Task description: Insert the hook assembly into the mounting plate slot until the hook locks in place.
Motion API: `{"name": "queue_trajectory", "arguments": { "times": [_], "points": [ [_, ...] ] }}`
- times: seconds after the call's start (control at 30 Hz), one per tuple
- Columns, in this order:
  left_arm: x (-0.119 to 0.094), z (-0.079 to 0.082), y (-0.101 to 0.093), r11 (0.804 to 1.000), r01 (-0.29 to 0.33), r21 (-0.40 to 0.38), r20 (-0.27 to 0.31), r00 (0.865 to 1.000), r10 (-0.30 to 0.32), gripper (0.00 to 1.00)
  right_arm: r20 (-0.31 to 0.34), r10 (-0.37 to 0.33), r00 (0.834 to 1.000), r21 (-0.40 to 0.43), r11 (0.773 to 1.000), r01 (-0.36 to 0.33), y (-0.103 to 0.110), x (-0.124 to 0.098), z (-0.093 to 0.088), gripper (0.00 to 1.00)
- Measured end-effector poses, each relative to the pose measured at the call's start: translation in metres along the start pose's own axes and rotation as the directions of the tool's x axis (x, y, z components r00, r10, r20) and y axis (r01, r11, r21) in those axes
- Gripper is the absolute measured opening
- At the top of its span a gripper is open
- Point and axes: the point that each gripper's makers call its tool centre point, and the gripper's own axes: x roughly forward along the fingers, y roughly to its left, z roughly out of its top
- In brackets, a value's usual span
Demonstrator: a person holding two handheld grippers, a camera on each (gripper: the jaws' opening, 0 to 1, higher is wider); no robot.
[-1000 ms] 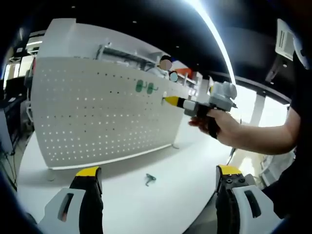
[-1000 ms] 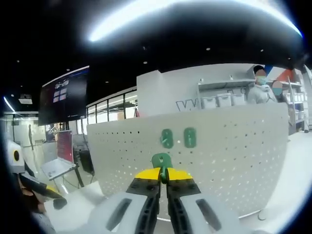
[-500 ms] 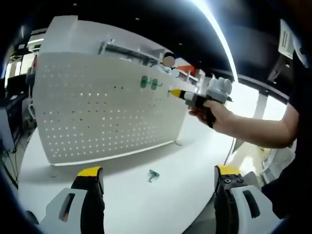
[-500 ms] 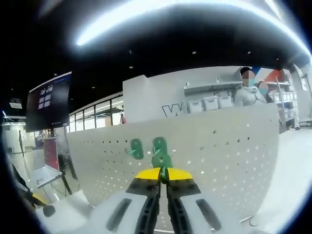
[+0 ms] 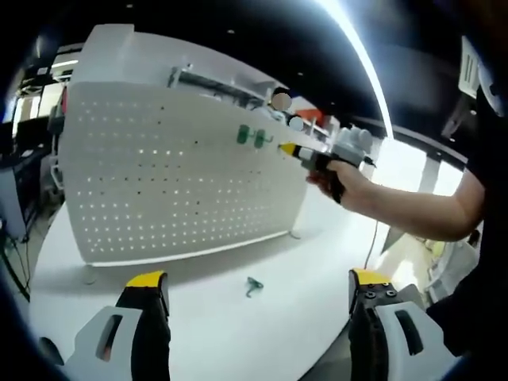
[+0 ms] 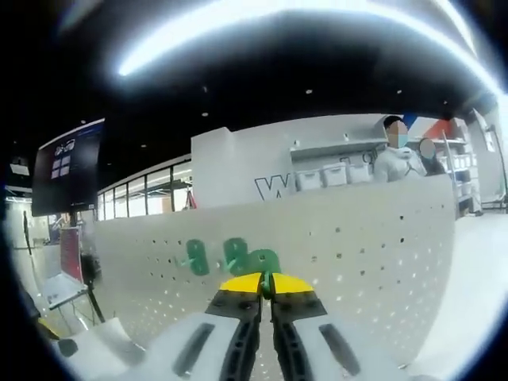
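Observation:
A white pegboard plate (image 5: 175, 178) stands upright on the white table, and two green hooks (image 5: 252, 136) hang near its top right. My right gripper (image 6: 266, 283) is shut on a third green hook (image 6: 263, 261), held against the pegboard (image 6: 381, 246) just right of the two mounted hooks (image 6: 213, 255). In the left gripper view that same gripper (image 5: 287, 148) shows in a person's hand, its yellow tip at the board's upper right. My left gripper (image 5: 252, 287) is open and low over the table, with a loose green hook (image 5: 254, 286) lying ahead between its jaws.
The person's arm (image 5: 413, 214) reaches in from the right. The round white table (image 5: 262, 333) runs out to the front and right of the board. Shelving with white bins (image 6: 333, 173) and two people stand behind the pegboard.
My right gripper has carried its hook closer to the board and to the right of the two mounted hooks. The left gripper has stayed open and low.

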Motion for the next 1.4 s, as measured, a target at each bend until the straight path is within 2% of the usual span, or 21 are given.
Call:
{"name": "queue_trajectory", "arguments": {
  "times": [0.43,0.97,1.23,1.37,1.4],
  "points": [
    [0.007,-0.005,-0.003,1.0,0.006,-0.014,-0.026,1.0,-0.007,0.95,0.035,-0.05,0.998,0.022,0.999,0.049,-0.018,0.016,0.009,0.0],
    [0.007,-0.012,0.004,1.0,-0.001,-0.011,-0.051,0.999,0.001,0.94,0.041,-0.074,0.996,0.025,0.997,0.073,-0.019,0.028,0.007,0.0],
    [0.008,-0.012,0.006,1.0,0.003,-0.007,-0.057,0.998,-0.004,0.94,0.049,-0.085,0.995,0.001,0.996,0.085,-0.017,0.03,0.005,0.0],
    [0.008,-0.009,0.007,1.0,0.0,-0.008,-0.051,0.999,-0.001,0.93,0.044,-0.085,0.995,-0.027,0.996,0.087,-0.016,0.029,0.003,0.0],
    [0.008,-0.009,0.007,1.0,0.001,-0.008,-0.05,0.999,-0.001,0.93,0.039,-0.086,0.996,-0.057,0.994,0.088,-0.016,0.028,0.003,0.0]
  ]
}}
